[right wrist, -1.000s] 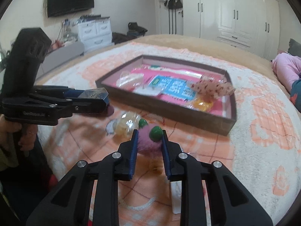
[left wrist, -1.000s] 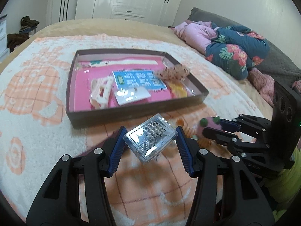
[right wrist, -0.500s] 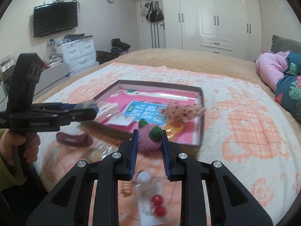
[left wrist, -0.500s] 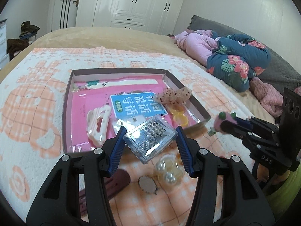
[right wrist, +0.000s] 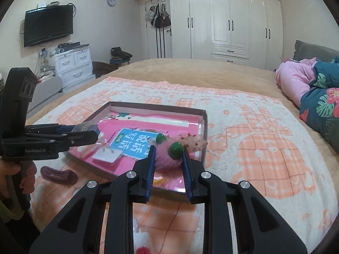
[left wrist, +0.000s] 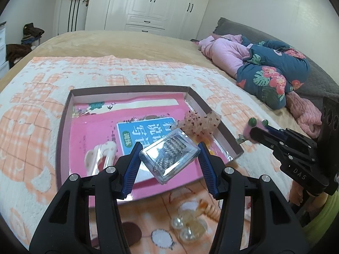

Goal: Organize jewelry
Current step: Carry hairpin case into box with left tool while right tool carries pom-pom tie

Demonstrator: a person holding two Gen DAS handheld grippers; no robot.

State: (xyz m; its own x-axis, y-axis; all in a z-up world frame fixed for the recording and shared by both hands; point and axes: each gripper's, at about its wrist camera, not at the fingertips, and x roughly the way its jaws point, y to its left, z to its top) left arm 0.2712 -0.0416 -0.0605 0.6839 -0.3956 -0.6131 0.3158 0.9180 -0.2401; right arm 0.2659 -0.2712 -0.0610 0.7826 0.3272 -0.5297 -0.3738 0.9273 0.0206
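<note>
1. The bed (left wrist: 127, 48) is big and soft, with a fluffy blanket (left wrist: 31, 127) on top; small things can sink into it or roll, so it is a wobbly place to put things down.
2. The tray (left wrist: 63, 131) lies on the blanket; it looks like thin card with low walls, so I think it is light and would bend if pushed; a pink sheet and a blue card lie flat in it.
3. The clear box (left wrist: 169, 158) is hard and shiny, so it may slip; it looks light, and the plastic could crack if squeezed hard; the left gripper (left wrist: 168, 165) pinches it by two opposite sides, tilted, above the near part of the tray; flat sides are the best place to hold it.
4. The pom-pom (right wrist: 167, 158) is pink and fluffy with green beads (right wrist: 175, 147); it is very light and squashy, so it will not break; the right gripper (right wrist: 168, 169) pinches it through the fluff, over the tray's near corner; hold the fluff, not the hard round beads, which could pop out.
5. The pearls (left wrist: 186, 230) and a dark clip (right wrist: 58, 174) are still out on the blanket; the pearls look smooth and round, so they may be hard to pinch.
</note>
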